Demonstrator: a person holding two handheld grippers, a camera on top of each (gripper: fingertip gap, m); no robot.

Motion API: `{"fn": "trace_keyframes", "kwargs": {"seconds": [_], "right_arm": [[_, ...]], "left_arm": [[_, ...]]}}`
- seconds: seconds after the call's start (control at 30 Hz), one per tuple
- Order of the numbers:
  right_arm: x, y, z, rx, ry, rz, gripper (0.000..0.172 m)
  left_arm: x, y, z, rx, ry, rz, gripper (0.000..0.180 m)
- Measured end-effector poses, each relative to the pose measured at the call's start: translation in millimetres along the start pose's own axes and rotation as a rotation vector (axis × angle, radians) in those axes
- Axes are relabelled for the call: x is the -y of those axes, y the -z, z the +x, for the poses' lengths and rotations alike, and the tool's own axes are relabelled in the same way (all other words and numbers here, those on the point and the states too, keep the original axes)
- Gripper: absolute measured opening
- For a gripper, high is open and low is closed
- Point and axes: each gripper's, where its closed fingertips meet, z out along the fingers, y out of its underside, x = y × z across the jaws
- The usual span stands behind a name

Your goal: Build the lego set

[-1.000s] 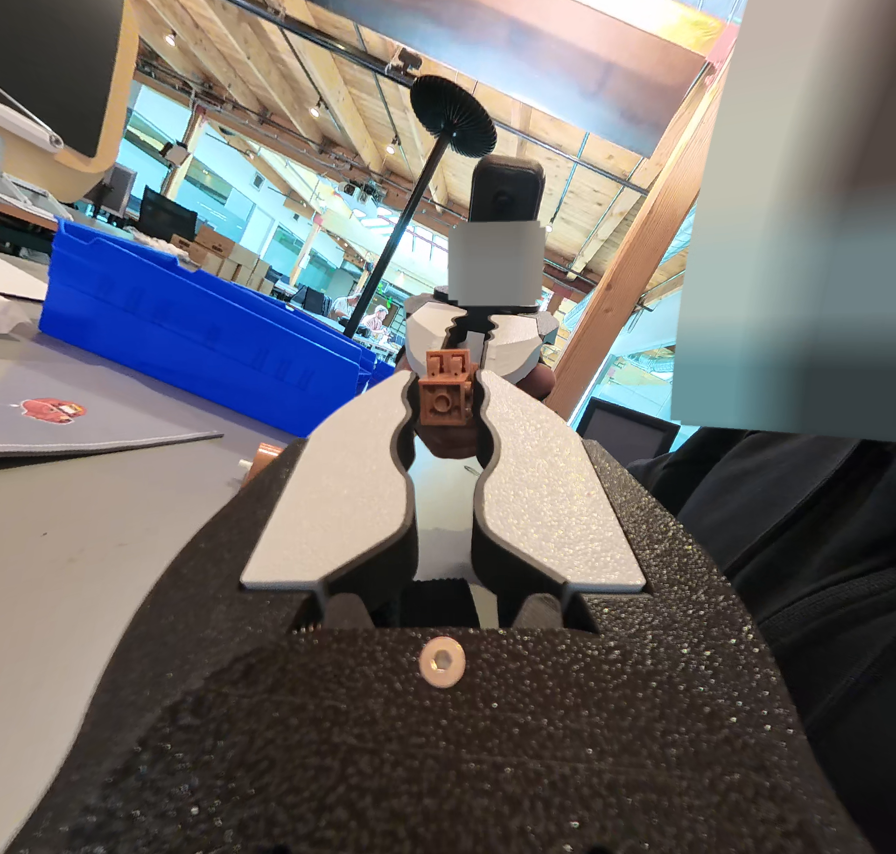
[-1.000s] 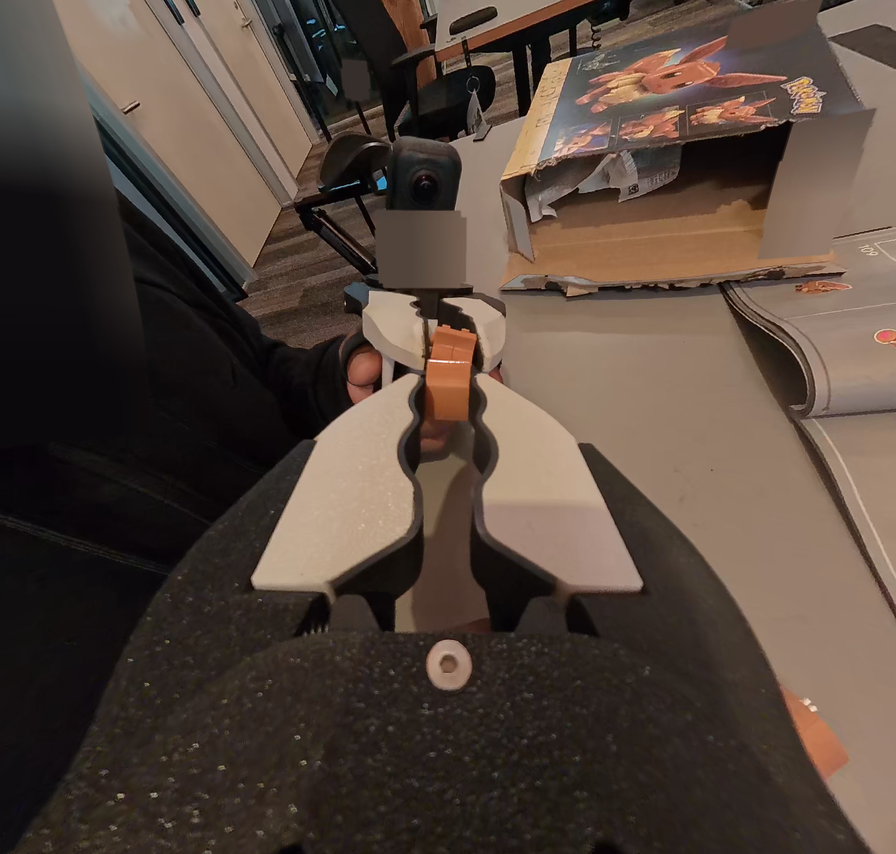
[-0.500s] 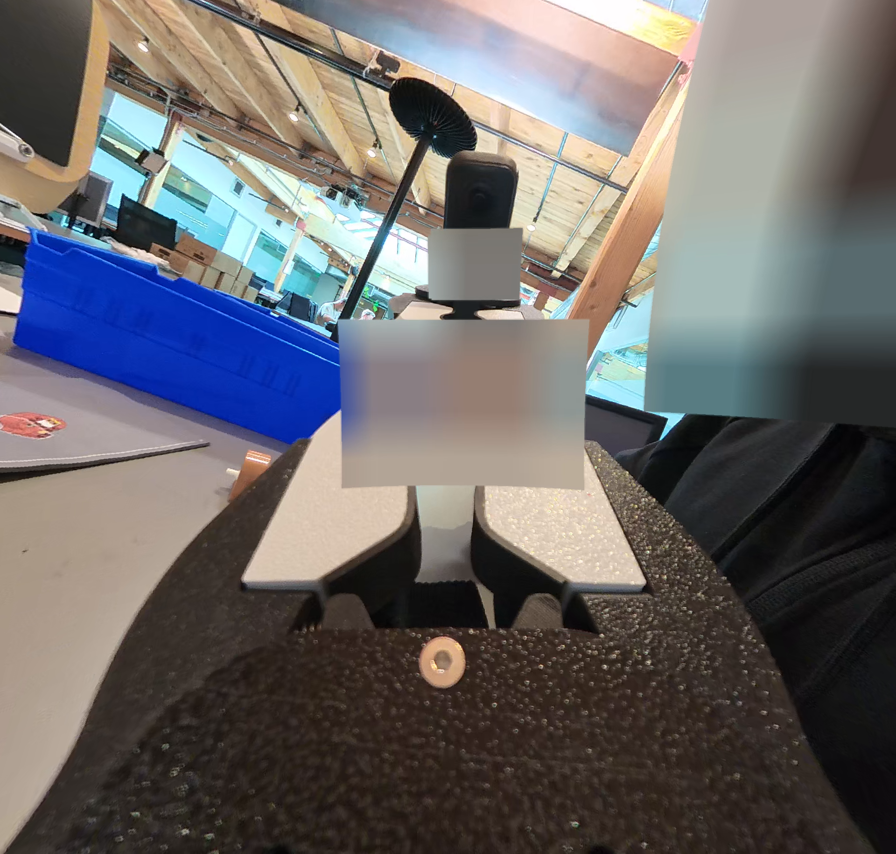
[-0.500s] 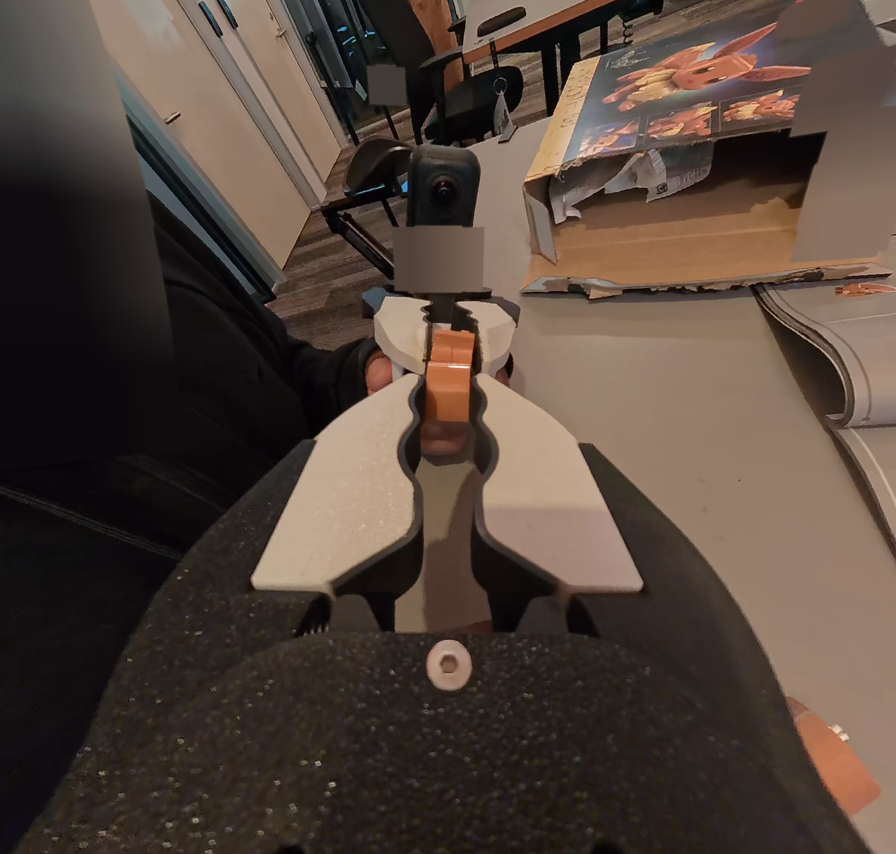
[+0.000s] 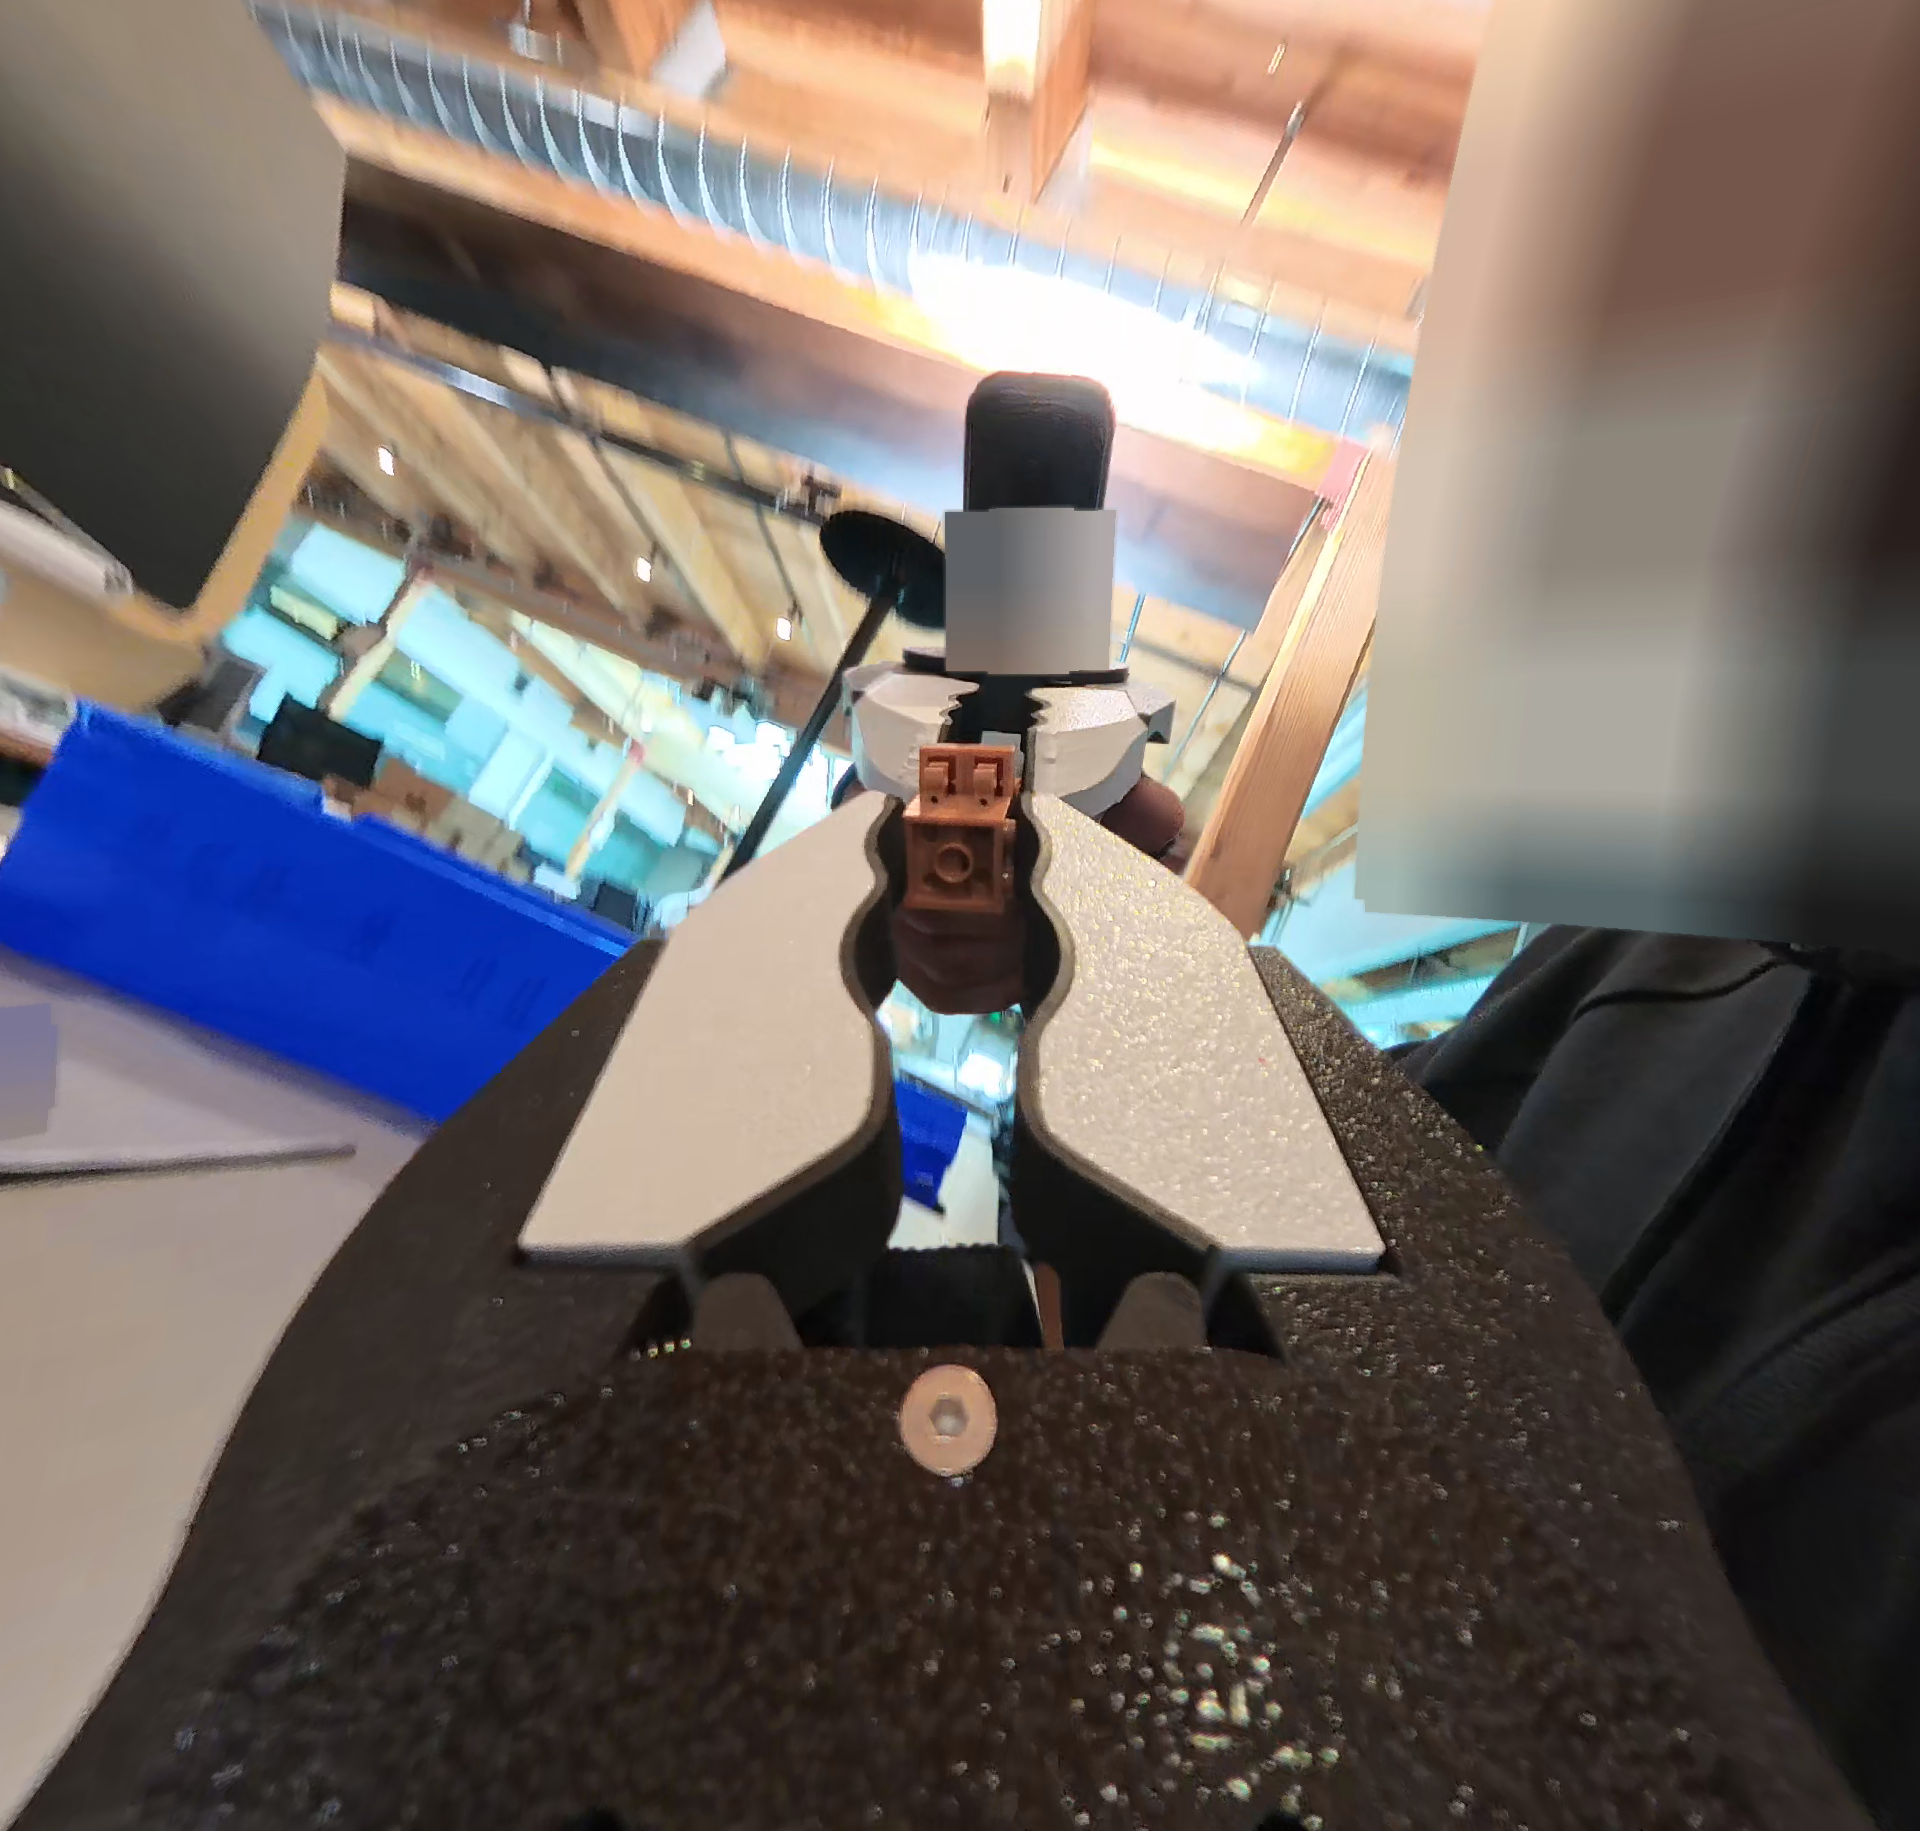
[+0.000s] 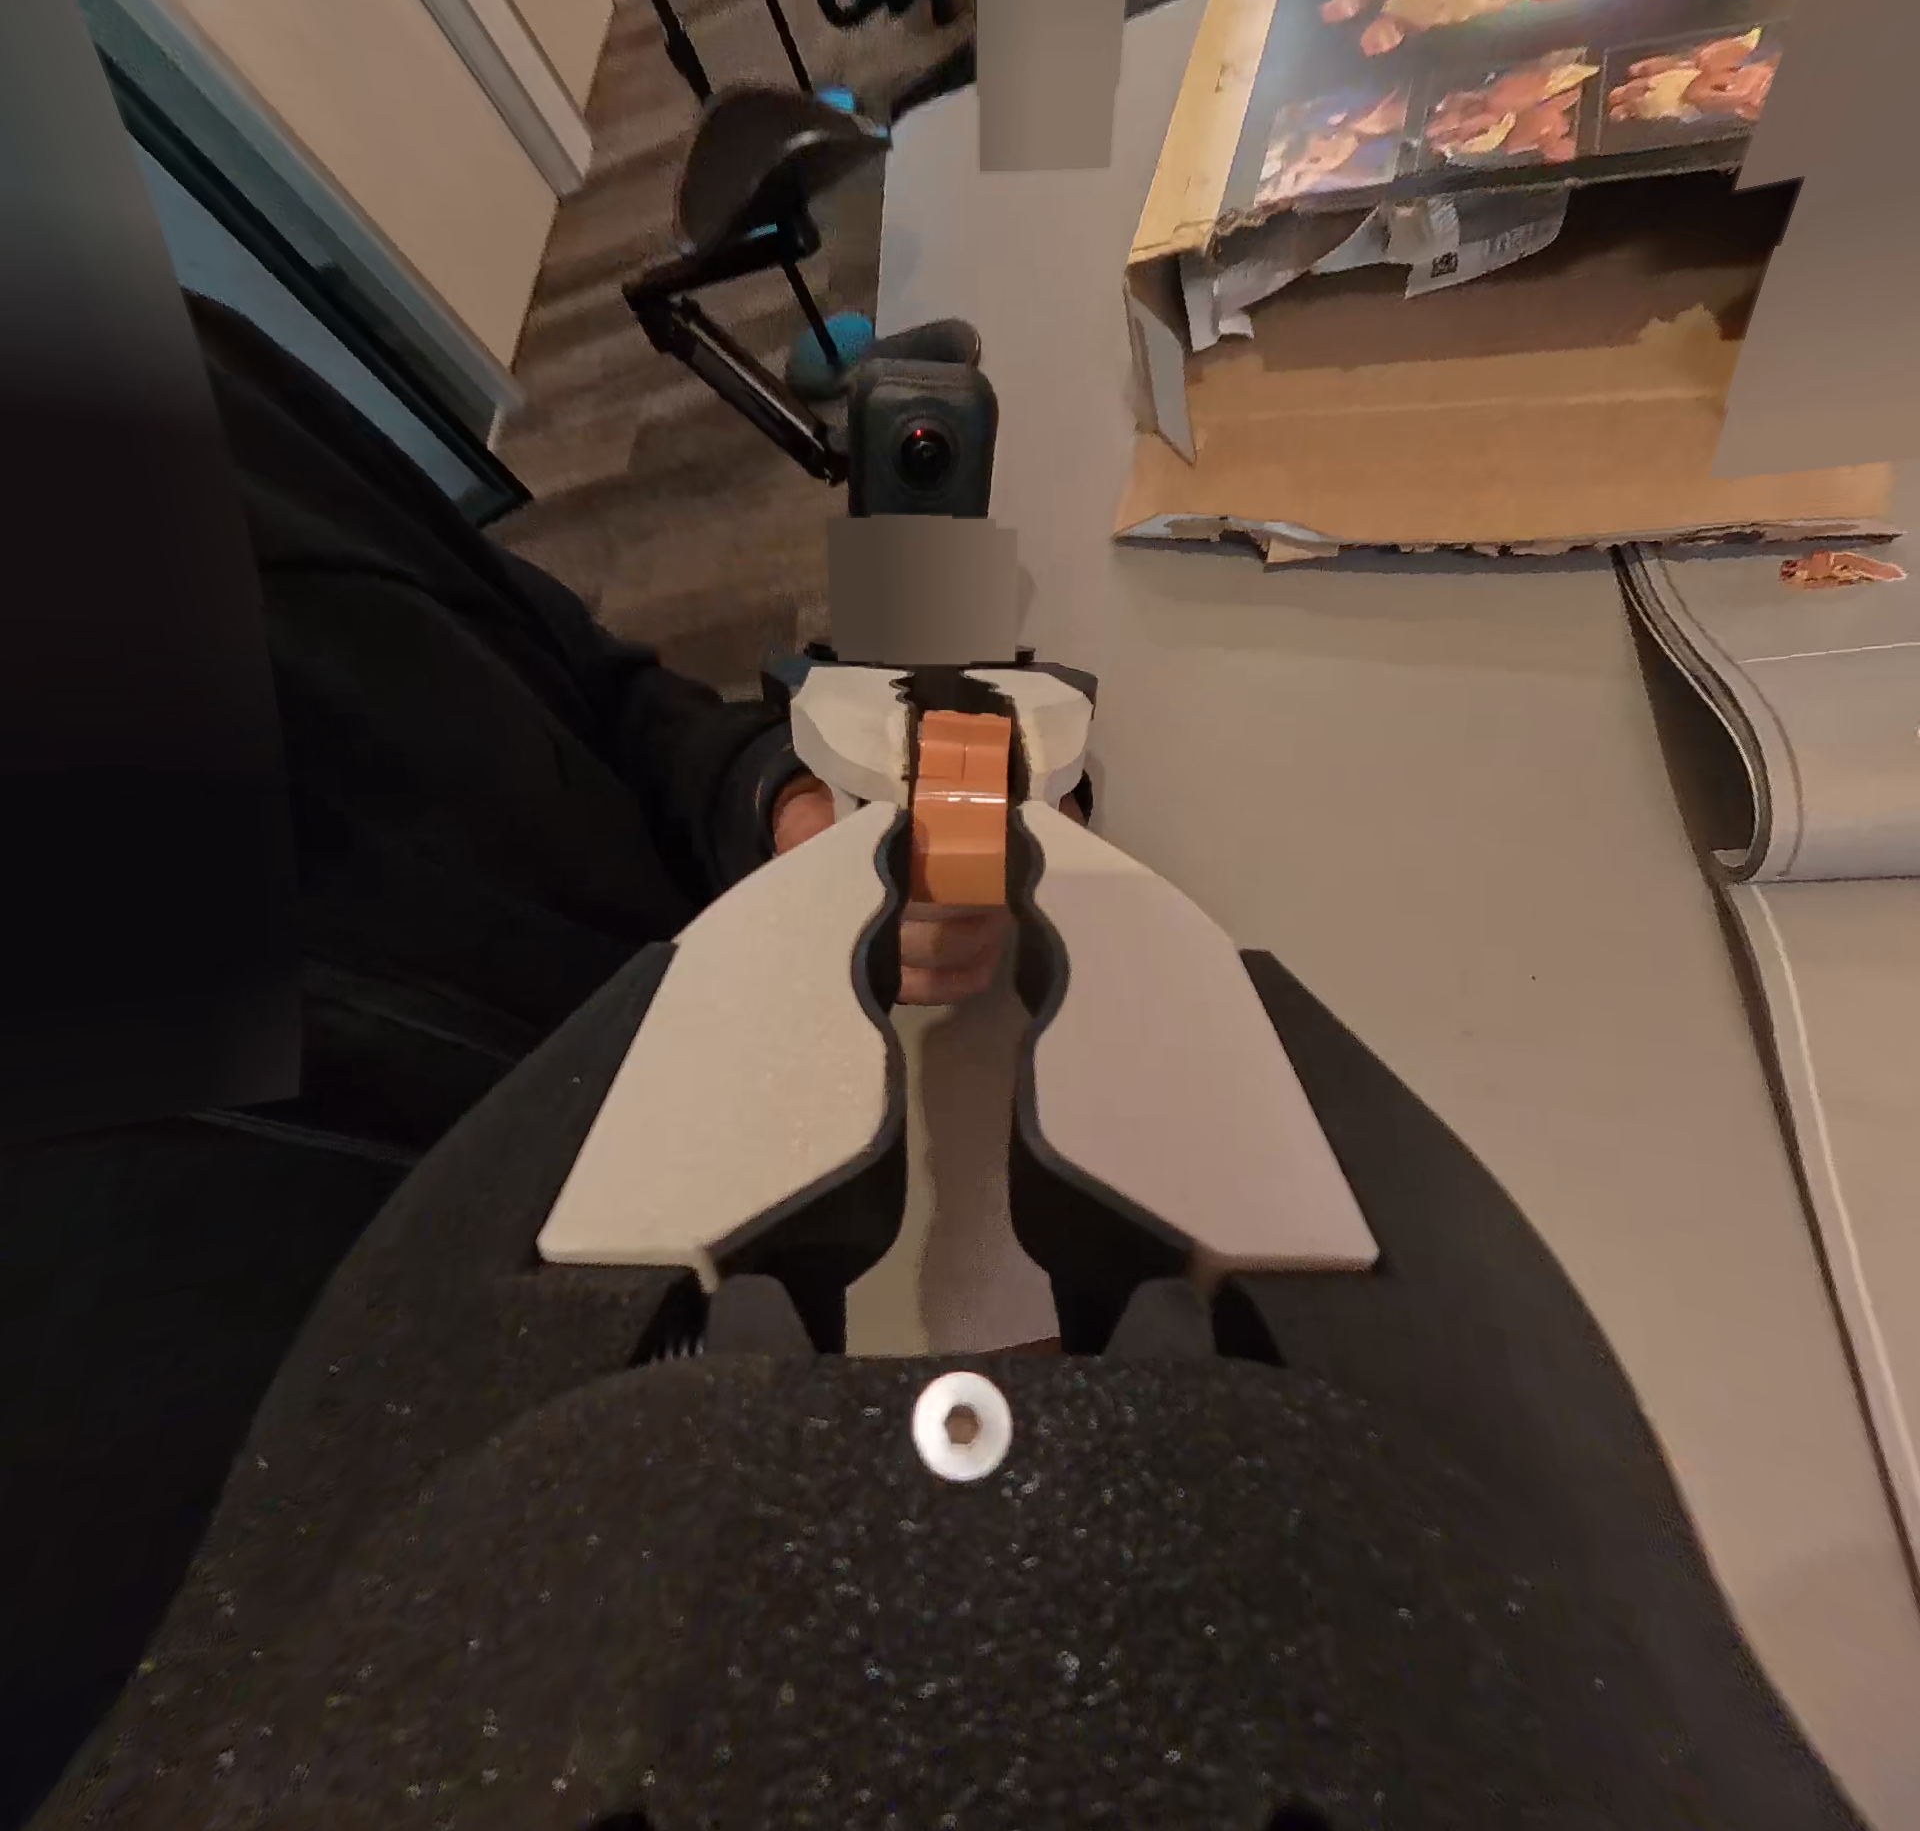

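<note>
since a second ago the left wrist view has tipped upward: wooden ceiling beams fill more of it, and the blue bin (image 5: 239,908) sits lower, at the table's (image 6: 1351,846) far edge. in the right wrist view the torn cardboard box (image 6: 1455,410) has drawn nearer, toward the table's far right corner. the grips match the earlier frames: the left gripper (image 5: 958,846) is clamped on a brown brick assembly (image 5: 956,862), and the right gripper (image 6: 961,846) is clamped on an orange brick piece (image 6: 961,841), tip to tip above the table's near edge.
</note>
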Motion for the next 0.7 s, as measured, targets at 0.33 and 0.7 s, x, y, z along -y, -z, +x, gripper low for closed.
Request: {"fn": "trace_keyframes", "kwargs": {"seconds": [0.33, 0.7], "right_arm": [[12.4, -15.6, -9.7, -0.069, 0.044, -0.144, 0.02], [30.5, -10.8, -16.4, -0.145, 0.209, -0.037, 0.038]], "left_arm": [[14.4, 10.0, 10.2, -0.058, 0.045, 0.135, 0.018], [23.3, 15.3, 8.7, -0.095, 0.133, 0.196, 0.019]]}}
